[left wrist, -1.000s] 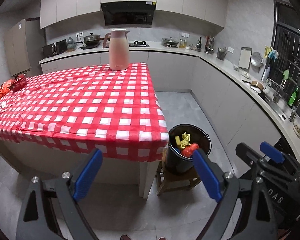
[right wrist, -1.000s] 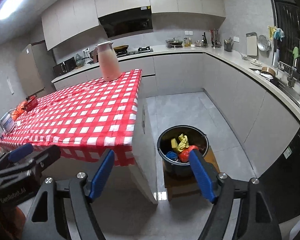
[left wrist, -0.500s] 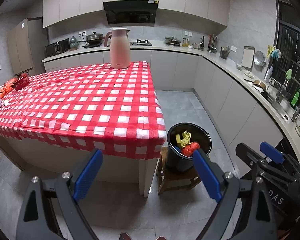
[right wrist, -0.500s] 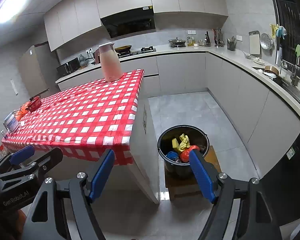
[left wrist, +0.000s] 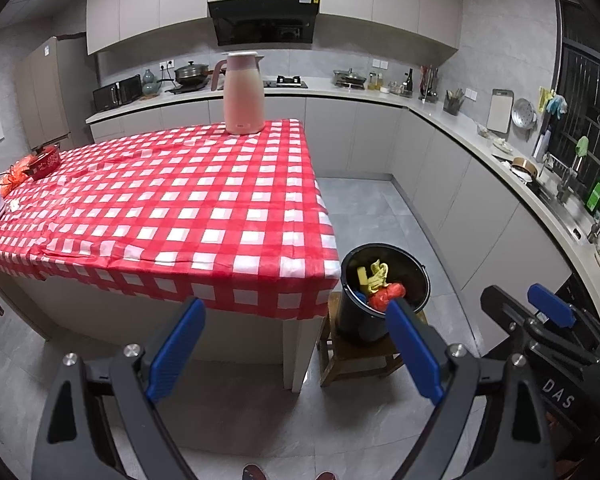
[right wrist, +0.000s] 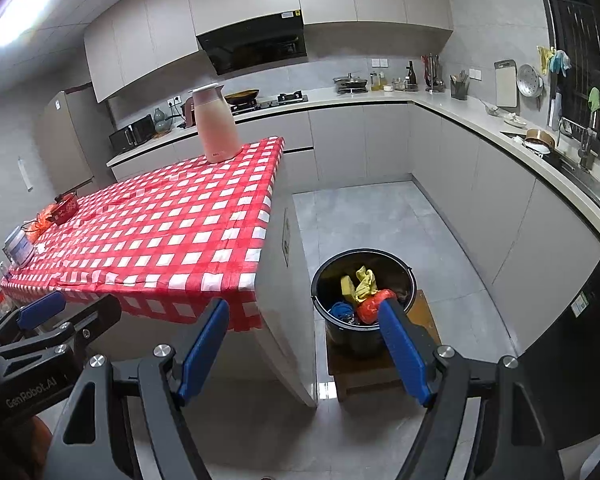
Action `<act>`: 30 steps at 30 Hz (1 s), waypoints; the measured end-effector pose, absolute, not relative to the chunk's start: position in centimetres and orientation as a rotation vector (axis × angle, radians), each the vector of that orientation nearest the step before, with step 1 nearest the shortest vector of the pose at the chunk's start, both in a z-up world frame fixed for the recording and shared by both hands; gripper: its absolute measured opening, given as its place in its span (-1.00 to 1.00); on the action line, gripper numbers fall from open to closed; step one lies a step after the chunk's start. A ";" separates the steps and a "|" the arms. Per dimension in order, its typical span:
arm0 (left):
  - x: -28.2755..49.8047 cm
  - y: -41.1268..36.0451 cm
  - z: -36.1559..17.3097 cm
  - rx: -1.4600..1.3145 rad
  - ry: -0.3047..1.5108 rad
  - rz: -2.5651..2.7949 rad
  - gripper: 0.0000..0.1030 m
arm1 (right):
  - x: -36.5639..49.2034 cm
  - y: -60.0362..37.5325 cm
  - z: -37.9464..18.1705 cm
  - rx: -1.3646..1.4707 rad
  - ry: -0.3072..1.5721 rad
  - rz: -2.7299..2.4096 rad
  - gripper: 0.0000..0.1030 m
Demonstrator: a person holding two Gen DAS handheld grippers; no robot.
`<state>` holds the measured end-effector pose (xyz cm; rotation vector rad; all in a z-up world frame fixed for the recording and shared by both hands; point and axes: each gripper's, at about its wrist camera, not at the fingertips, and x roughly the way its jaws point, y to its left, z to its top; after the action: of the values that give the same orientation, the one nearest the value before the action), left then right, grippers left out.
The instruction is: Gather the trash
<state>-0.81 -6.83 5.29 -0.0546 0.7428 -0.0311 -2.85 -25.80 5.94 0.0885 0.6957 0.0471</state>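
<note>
Blue-padded left gripper (left wrist: 292,354) and right gripper (right wrist: 304,350): jaws apart, nothing between them, both held back off the surface. Black round plastic bucket (right wrist: 362,304) sits on a low wooden stool (right wrist: 422,364) just beside the surface corner, yellow, red and blue trash (right wrist: 360,296) already inside. Red-and-white checked tablecloth (left wrist: 188,208) mostly bare; pink jug (left wrist: 243,94) at far edge. Floor aisle on the right is open.

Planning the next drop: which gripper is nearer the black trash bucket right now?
Right, slightly. The right gripper hangs open just before the black trash bucket; the left gripper, also open, sits beside it, farther toward the checkered table.
</note>
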 end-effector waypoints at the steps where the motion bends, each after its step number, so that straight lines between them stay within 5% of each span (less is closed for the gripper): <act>1: -0.8 -6.8 5.2 -0.052 0.745 -0.029 0.80 | -2.9 -25.8 6.0 0.089 0.696 0.048 0.53; 30: -0.1 -6.7 4.3 -0.039 0.814 -0.027 0.80 | -2.8 -25.4 5.4 0.089 0.719 0.030 0.53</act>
<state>-0.14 -6.74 4.30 -0.0390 0.8143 -0.0270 -2.75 -25.45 5.37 0.0892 0.7195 0.0296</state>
